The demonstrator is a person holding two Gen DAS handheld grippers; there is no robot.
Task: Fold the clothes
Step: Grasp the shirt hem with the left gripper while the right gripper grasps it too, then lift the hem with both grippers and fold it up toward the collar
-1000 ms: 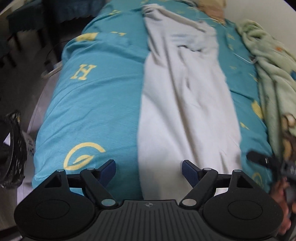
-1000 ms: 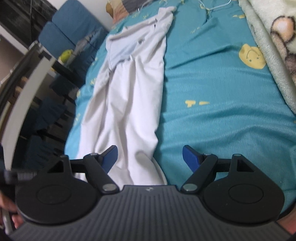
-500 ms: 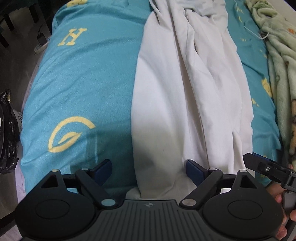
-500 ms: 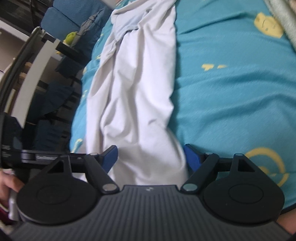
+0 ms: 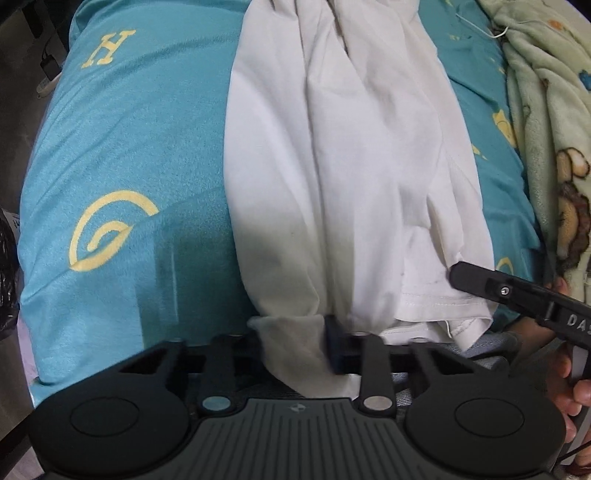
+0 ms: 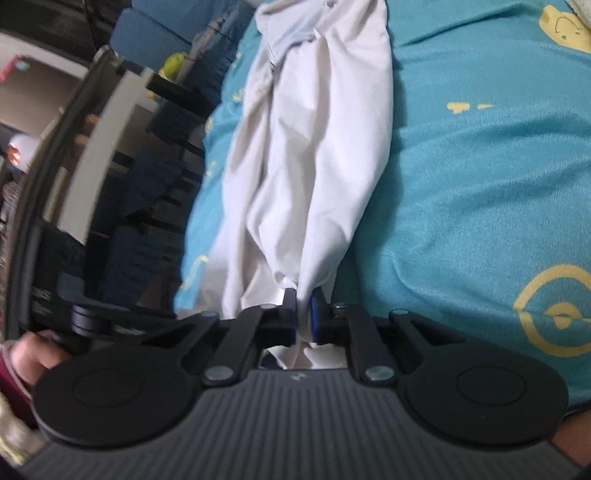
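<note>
A white garment lies lengthwise down a teal bed cover, folded into a long strip. My left gripper is shut on the near left corner of its hem, cloth bunched between the fingers. In the right wrist view the same white garment runs away from me, and my right gripper is shut on its near right corner. The right gripper's finger shows at the right in the left wrist view, touching the hem. The garment's far end with a pale blue collar lies at the top.
A pale green patterned blanket lies along the bed's right side. The bed's left edge drops to a dark floor. Blue chairs and a white rail stand past the bed. A hand holds the right gripper.
Both grippers moved down to the garment's near hem and went from open to shut on its two corners. The cloth now bunches at each grip.
</note>
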